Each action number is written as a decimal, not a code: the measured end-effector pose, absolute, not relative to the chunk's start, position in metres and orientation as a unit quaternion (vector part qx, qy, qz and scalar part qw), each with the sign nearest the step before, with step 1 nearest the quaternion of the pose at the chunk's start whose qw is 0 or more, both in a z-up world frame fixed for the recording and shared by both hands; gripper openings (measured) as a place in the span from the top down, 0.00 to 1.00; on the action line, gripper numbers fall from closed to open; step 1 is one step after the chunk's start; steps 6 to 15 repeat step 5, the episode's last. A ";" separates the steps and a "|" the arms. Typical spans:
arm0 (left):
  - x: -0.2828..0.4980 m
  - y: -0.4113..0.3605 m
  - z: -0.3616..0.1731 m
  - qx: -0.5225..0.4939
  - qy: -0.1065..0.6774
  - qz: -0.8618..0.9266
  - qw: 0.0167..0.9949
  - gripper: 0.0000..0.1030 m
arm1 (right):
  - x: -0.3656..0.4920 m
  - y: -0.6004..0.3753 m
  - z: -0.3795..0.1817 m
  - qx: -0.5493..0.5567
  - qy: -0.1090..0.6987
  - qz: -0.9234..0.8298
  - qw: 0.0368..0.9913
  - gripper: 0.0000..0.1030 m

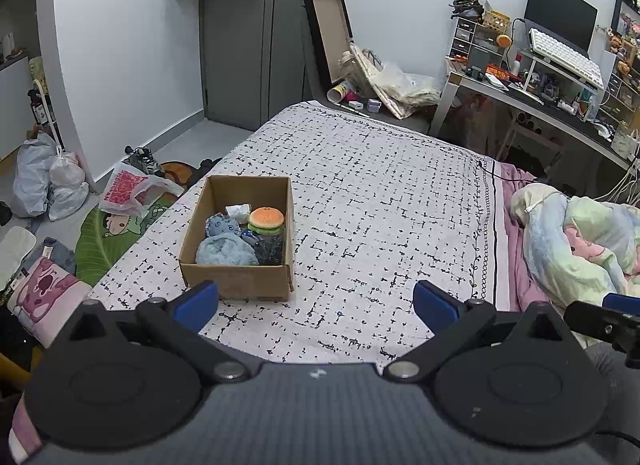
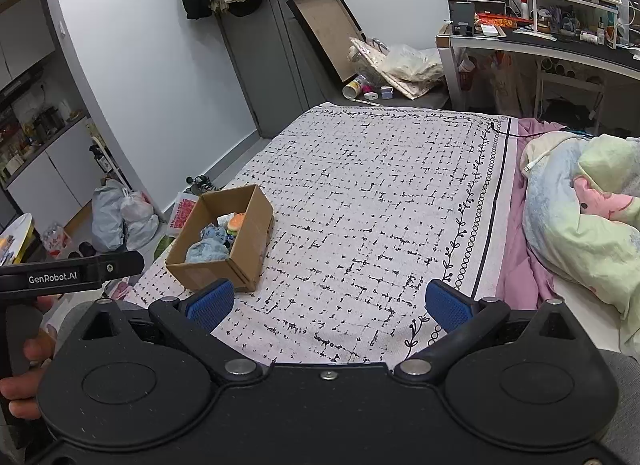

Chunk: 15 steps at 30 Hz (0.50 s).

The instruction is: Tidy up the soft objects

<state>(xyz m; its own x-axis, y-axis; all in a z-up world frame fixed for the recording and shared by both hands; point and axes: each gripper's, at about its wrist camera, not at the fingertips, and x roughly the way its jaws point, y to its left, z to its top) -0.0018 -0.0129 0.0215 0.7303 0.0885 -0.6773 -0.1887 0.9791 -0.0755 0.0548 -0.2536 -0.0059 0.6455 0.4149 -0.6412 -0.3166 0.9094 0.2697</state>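
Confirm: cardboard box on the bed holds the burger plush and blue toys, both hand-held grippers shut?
Not quite. Left hand-held gripper and right hand-held gripper are both open, per each wrist view. The cardboard box on the bed does hold the burger plush and blue toys.

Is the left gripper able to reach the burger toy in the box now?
Probably yes: the left gripper is open and empty, the box has no lid, and the burger toy lies on top, uncovered.

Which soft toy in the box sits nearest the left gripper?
The light blue fluffy plush, against the cardboard box's near wall. The darker blue toy and burger plush lie behind it.
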 end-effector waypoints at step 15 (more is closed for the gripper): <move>-0.002 -0.012 0.023 -0.069 0.357 0.074 0.929 0.00 | 0.056 -0.254 -0.006 0.066 0.370 0.203 0.904 0.00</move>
